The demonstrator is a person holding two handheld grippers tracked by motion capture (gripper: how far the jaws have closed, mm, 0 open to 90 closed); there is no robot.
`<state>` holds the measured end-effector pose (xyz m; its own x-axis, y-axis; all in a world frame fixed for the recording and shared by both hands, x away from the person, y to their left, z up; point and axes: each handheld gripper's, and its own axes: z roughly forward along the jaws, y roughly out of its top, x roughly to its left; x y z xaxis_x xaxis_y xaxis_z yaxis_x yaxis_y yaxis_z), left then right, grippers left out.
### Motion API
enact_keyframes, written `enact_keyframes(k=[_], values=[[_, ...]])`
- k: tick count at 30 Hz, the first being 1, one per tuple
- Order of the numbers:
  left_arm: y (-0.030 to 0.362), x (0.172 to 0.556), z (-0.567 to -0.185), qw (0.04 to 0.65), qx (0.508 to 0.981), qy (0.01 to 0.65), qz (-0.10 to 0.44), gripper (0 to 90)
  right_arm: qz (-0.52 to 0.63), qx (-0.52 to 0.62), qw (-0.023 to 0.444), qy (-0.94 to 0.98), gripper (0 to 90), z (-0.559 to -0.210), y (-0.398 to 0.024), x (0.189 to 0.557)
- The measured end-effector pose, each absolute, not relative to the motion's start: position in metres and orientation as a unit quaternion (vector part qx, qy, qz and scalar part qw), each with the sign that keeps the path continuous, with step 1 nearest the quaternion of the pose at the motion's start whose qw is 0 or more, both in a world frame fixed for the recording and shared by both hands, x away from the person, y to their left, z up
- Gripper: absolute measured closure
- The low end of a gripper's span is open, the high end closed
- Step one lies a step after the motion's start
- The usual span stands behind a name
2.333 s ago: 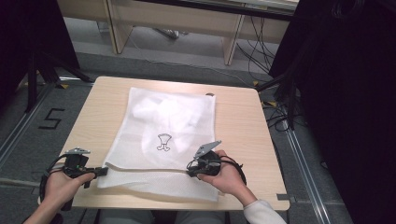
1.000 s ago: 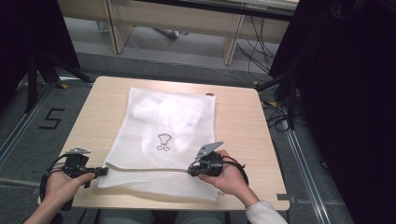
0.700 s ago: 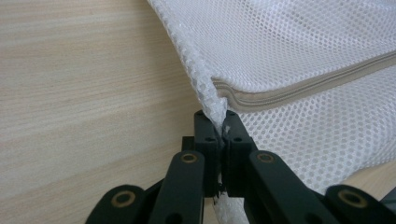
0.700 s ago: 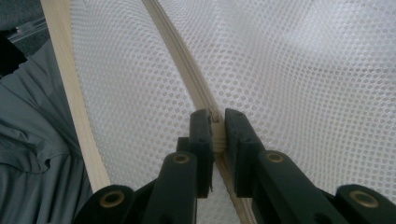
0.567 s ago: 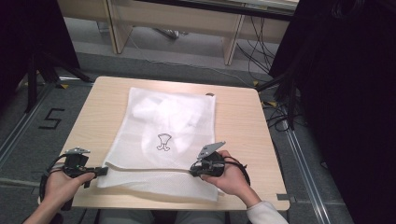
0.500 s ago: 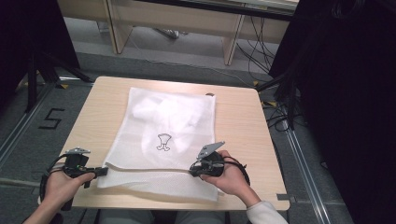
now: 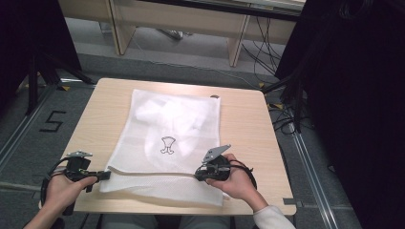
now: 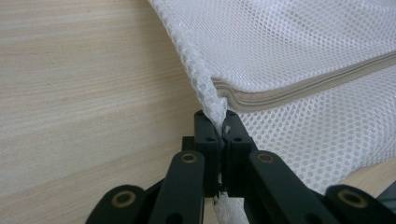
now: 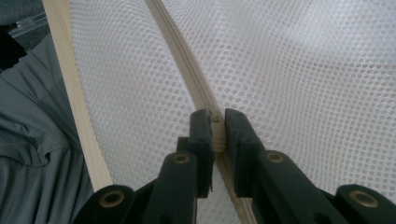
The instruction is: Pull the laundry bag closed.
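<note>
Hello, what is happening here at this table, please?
A person works on a white mesh bag lying flat on a wooden table. The left gripper is shut on the bag's edge at the end of the zipper. The right gripper is shut on the zipper farther along, probably on its slider. Something white is inside the bag.

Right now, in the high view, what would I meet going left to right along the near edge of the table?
Left hand → left gripper → mesh bag → right gripper → right hand → bare table.
</note>
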<state>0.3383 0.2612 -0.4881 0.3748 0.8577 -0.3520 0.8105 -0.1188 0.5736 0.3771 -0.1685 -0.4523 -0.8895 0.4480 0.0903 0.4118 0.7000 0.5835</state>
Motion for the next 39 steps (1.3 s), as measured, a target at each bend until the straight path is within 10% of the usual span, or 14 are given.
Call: enact_keyframes(k=[39], values=[[0.262, 0.339, -0.489, 0.355, 0.750, 0.557, 0.029, 86.6, 0.311, 0.248, 0.010, 0.917, 82.6, -0.458, -0.196, 0.380]])
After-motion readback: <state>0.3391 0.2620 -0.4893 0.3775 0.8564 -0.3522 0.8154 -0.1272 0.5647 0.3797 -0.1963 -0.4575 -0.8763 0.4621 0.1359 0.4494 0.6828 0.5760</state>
